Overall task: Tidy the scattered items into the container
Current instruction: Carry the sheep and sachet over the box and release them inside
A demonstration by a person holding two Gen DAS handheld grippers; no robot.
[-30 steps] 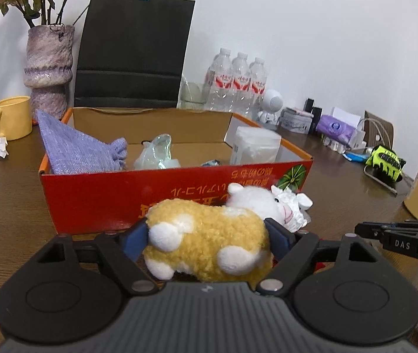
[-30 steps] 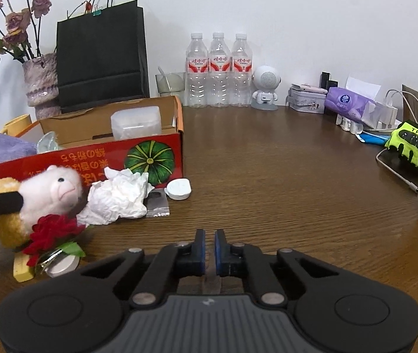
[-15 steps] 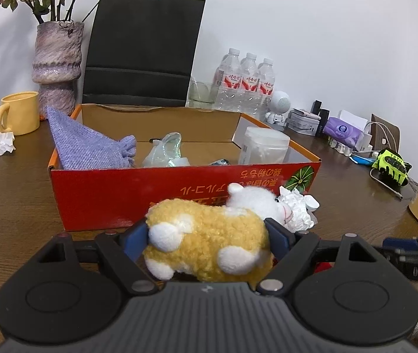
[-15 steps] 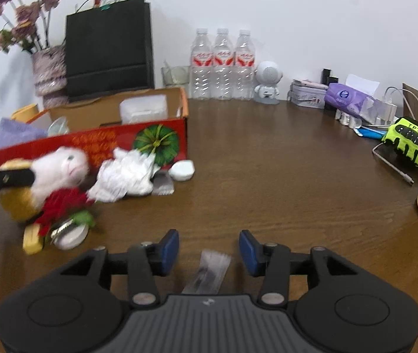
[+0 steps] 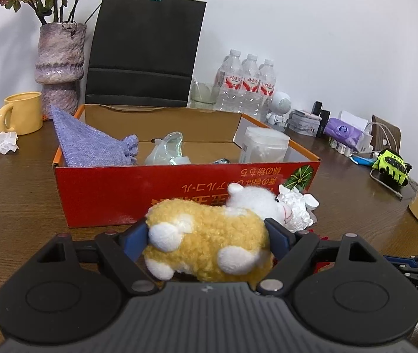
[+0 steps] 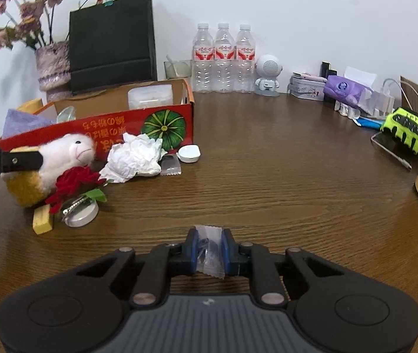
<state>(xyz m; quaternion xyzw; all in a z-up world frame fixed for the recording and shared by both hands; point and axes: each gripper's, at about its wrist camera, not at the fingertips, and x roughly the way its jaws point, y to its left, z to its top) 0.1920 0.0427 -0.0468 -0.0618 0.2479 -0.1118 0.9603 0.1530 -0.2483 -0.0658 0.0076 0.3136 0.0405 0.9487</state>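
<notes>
The left gripper [image 5: 206, 232] stands wide, its 2 blue pads pressed against the ends of a yellow-and-white plush toy [image 5: 209, 235], which it holds just in front of the red cardboard box [image 5: 150, 188]. The right gripper [image 6: 210, 248] has just been closing, and its jaws are now nearly together, pinching a small clear sachet [image 6: 209, 253] low over the brown counter [image 6: 282, 176].

Inside the box lie a lilac cloth [image 5: 91, 144], a crumpled clear bag [image 5: 167, 150] and a white plastic tub [image 5: 265, 150]. Between the plush toy and the box's near corner sit a crumpled white tissue [image 6: 135, 158], a second sachet [image 6: 170, 166] and a white cap [image 6: 190, 153] — all on the counter. Below the toy lie a red fabric flower [image 6: 73, 182], a round white lid [image 6: 82, 214] and a yellow block [image 6: 42, 222].
</notes>
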